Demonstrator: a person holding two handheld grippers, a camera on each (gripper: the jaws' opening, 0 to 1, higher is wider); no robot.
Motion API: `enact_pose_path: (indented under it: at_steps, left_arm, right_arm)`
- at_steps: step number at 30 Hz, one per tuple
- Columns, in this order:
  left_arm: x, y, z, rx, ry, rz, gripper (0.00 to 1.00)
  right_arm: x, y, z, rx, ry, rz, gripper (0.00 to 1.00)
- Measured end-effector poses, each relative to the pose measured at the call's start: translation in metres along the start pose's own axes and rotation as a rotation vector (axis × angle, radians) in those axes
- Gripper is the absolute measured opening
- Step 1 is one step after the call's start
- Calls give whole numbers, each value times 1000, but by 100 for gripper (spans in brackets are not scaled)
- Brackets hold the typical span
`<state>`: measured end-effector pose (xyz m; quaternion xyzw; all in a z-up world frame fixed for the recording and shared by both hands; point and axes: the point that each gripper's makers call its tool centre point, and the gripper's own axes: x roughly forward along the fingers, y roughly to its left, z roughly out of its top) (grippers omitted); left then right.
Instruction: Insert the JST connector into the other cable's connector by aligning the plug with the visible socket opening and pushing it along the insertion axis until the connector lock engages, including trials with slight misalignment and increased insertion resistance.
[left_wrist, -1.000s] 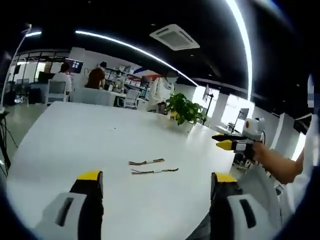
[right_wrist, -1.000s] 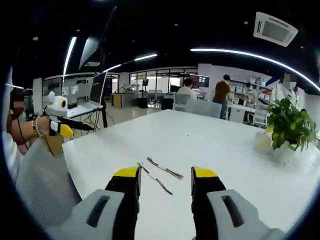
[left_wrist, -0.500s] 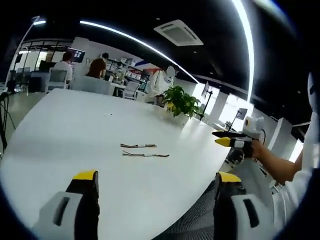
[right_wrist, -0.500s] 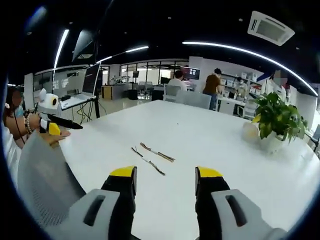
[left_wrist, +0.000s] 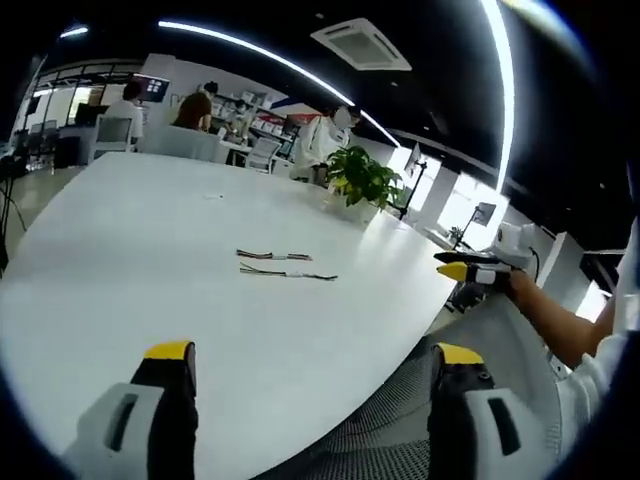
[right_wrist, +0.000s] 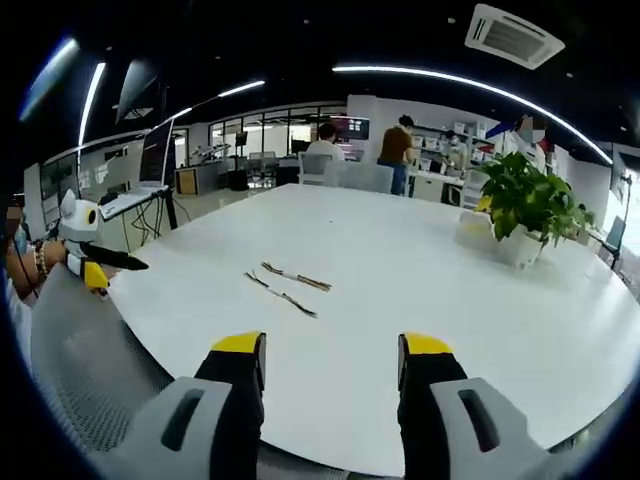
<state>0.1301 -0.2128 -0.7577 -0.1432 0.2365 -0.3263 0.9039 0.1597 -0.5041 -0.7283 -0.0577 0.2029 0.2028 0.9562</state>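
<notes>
Here two cables (left_wrist: 283, 264) lie on one table (right_wrist: 420, 280).

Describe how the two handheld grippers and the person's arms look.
The left gripper and right gripper each have two black jaws with yellow tips on pale grey slotted bodies. In the right gripper view, a beaded bracelet circles the wrist of the left hand. In the left gripper view, a white sleeve covers the upper arm.

White round table (right_wrist: 430, 270) with a potted green plant (right_wrist: 522, 205) at 2 o'clock near its far edge. Ceiling air-conditioning vent (right_wrist: 510, 35) at 1 o'clock. Grey mesh chair back (right_wrist: 80, 360) at 8 o'clock. Seated people (left_wrist: 190, 108) at distant desks.
</notes>
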Motion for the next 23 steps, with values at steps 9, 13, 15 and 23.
enact_pose_path:
  at_steps: [9,13,15,23]
  left_arm:
    - [-2,5,0,-45,-19,7,99]
    - [-1,6,-2,-54,-16,-1,99]
    - [0,2,-2,-63,-17,-26,99]
    - [-1,6,0,-60,-27,-21,99]
  right_arm:
    - [8,11,-27,30,66,3,55]
    - [9,11,-32,34,80,3,56]
    - [9,8,-34,31,94,-14,55]
    - [7,8,-37,65,102,-21,53]
